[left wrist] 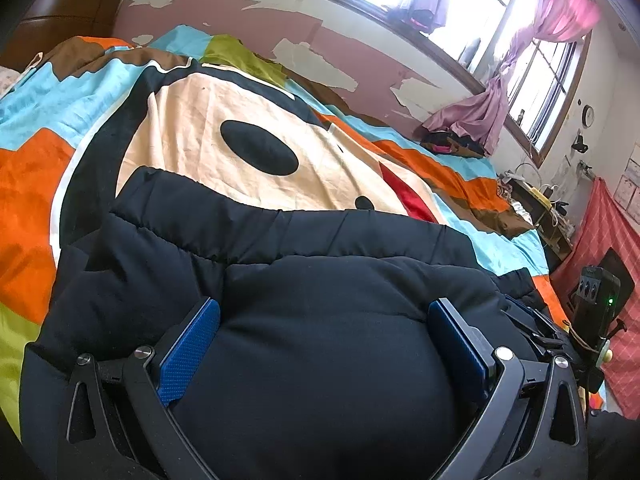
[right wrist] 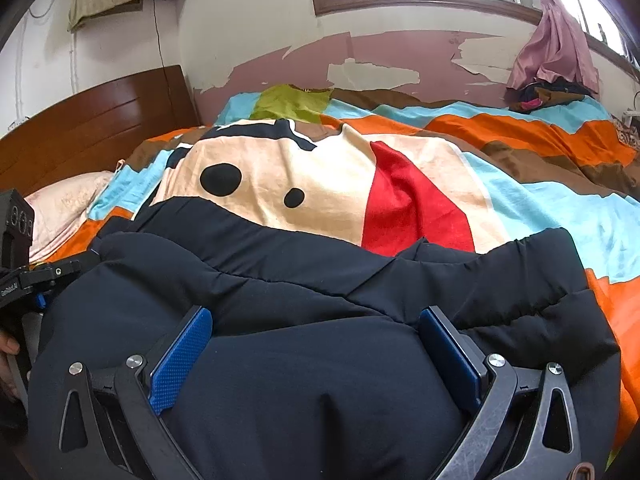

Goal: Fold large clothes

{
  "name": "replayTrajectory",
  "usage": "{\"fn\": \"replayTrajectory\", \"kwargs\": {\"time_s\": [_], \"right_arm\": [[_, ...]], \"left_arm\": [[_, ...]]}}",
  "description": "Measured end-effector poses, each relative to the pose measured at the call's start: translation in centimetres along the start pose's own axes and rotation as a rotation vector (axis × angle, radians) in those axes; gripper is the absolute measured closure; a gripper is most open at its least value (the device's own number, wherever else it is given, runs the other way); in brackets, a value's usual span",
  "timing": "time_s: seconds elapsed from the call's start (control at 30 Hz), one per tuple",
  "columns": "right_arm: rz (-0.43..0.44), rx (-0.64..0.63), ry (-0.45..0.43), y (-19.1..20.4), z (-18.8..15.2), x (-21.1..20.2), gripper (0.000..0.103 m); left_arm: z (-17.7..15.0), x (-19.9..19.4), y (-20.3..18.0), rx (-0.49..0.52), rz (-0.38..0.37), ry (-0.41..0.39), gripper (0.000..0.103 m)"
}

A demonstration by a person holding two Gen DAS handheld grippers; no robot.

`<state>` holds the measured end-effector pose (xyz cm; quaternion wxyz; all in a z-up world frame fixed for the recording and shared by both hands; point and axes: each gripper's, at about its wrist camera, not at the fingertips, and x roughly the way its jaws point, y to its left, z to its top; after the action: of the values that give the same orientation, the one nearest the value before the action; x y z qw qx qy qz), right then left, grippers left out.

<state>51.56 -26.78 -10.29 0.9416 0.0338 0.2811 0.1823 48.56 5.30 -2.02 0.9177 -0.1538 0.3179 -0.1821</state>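
Both grippers, left gripper [left wrist: 322, 344] and right gripper [right wrist: 316, 354], sit spread wide with puffy black jacket [left wrist: 280, 264] bulging between the blue pads [left wrist: 188, 356], not really pinched. The jacket's bunched on the colorful bedspread [left wrist: 36, 184], so I'd say folding's barely underway.

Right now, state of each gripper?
Left gripper: jaws wide open, straddling a bulge of the black padded jacket, not clamped.
Right gripper: jaws wide open over the same jacket, not clamped.
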Motion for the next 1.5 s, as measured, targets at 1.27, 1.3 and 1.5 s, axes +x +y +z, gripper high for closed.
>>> {"fn": "replayTrajectory", "kwargs": {"time_s": [1.27, 1.3, 1.5], "right_arm": [[-0.092, -0.081, 0.079, -3.6, -7.9, -14.9, 0.000], [-0.101, -0.102, 0.096, -4.3, -7.1, -14.5, 0.000], [-0.014, 0.034, 0.148, -9.8, -3.2, -11.0, 0.000]], "left_arm": [[-4.5, -10.9, 6.9, 0.013, 0.064, 0.257, 0.001], [-4.2, -10.5, 7.3, 0.012, 0.049, 0.250, 0.001], [-5.2, -7.9, 12.0, -0.181, -0.134, 0.259, 0.001]]}}
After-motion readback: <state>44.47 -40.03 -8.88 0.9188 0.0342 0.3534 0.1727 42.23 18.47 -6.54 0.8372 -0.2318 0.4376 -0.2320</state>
